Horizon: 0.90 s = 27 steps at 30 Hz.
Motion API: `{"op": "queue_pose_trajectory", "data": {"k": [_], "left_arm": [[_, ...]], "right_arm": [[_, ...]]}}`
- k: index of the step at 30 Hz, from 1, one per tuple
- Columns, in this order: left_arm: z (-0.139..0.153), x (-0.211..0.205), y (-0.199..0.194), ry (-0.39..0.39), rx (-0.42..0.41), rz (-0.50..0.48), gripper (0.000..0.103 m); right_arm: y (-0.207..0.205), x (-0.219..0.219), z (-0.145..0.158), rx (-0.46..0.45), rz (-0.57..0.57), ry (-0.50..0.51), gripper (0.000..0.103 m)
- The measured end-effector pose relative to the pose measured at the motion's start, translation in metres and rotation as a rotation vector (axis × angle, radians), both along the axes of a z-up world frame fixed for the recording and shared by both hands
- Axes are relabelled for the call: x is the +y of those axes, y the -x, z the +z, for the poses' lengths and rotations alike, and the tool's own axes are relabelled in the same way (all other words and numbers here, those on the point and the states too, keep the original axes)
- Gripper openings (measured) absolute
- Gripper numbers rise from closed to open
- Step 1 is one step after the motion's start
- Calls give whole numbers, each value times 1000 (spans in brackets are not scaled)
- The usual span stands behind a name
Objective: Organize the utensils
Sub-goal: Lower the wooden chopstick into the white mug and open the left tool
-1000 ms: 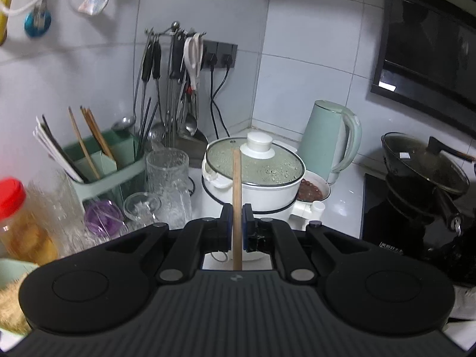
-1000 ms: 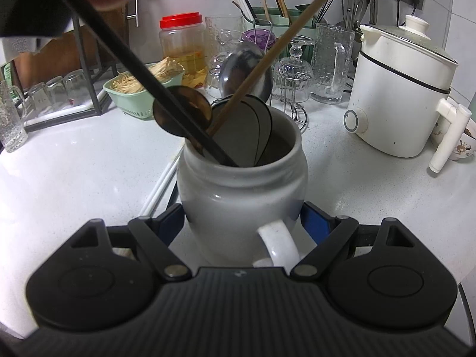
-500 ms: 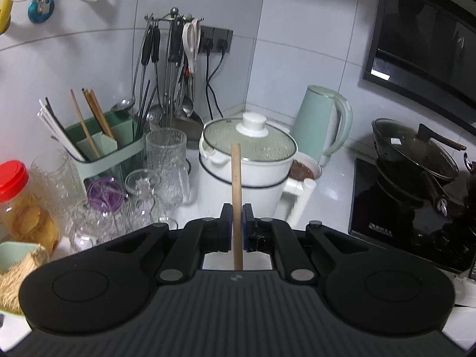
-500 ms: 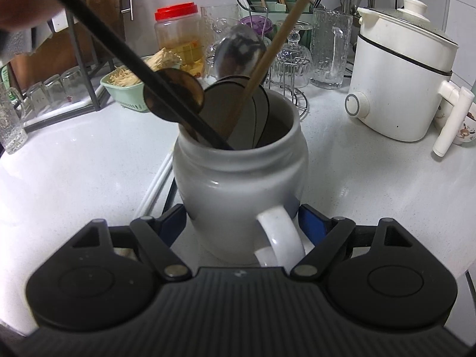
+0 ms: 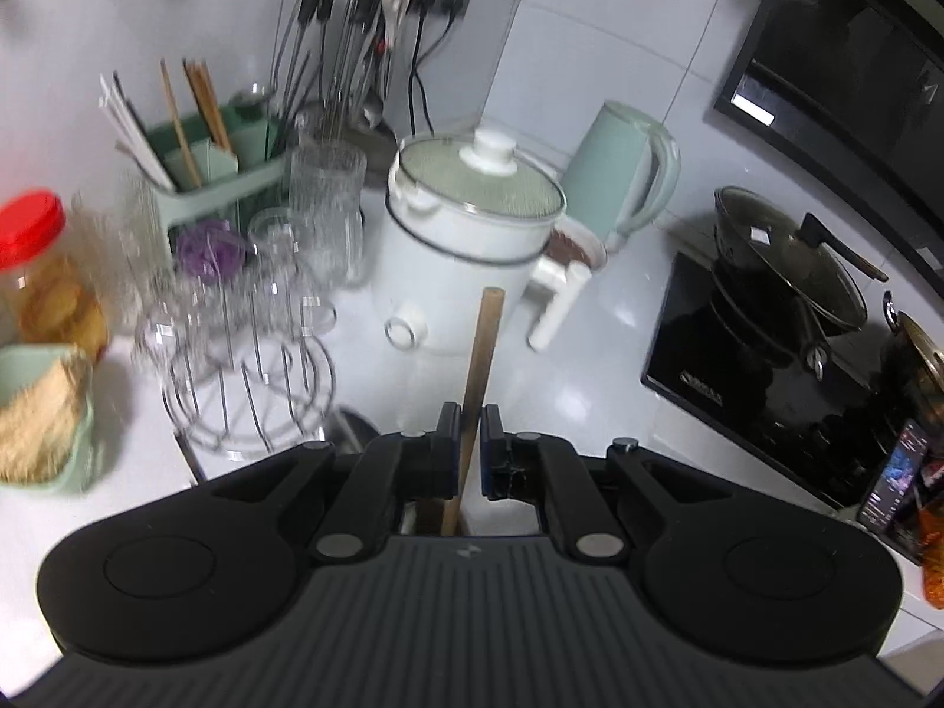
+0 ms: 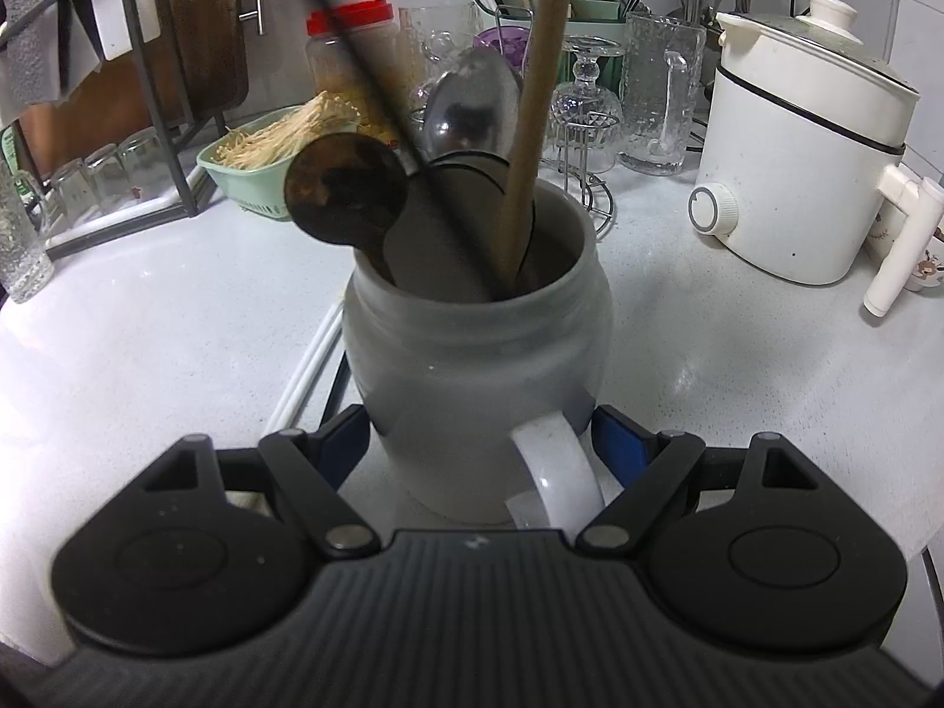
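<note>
The right gripper (image 6: 478, 448) clamps the base of a grey jug (image 6: 478, 366), one blue pad on each side, handle facing the camera. A wooden stick (image 6: 534, 118), a dark round spoon (image 6: 345, 189) and a metal spoon (image 6: 472, 109) stand inside it.

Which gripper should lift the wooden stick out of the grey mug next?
Left. The left gripper is already shut on the wooden stick, whose lower end sits in the grey mug. The right gripper straddles the mug's body, likely bracing it, so it isn't free.
</note>
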<state>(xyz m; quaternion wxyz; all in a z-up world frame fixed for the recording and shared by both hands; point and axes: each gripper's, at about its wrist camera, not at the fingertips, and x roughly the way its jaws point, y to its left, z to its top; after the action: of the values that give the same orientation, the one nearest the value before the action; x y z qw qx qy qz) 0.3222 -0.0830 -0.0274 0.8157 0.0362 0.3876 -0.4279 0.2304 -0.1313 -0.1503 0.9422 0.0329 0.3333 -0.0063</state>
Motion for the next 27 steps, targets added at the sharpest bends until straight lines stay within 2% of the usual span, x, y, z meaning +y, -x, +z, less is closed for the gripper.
{"op": "queue_pose_trajectory", "data": {"k": [5,16,18,20,23,25,27], "left_arm": [[-7,5,1,-15,42,3,7],[3,15,-2,-21,33,37,8],[5,18,-3,-20,34,48,13],[6,20,-5,-30,30,61,28],[11,26,-6,-34,16,74,41],[15,30,-4,-31,5,80,48],[19,35,-1,-24,-14,95,52]], "right_arm": [[-1,1,0,4,-5,1,85],[-1,2,1,9,-18,-1,85],[-1,1,1,8,-22,-7,85],[-2,1,1,6,-25,-4,85],[-3,1,2,4,-29,-9,85],[-2,0,5,-8,-35,-18,96],[0,0,8,-33,-46,-10,102]]}}
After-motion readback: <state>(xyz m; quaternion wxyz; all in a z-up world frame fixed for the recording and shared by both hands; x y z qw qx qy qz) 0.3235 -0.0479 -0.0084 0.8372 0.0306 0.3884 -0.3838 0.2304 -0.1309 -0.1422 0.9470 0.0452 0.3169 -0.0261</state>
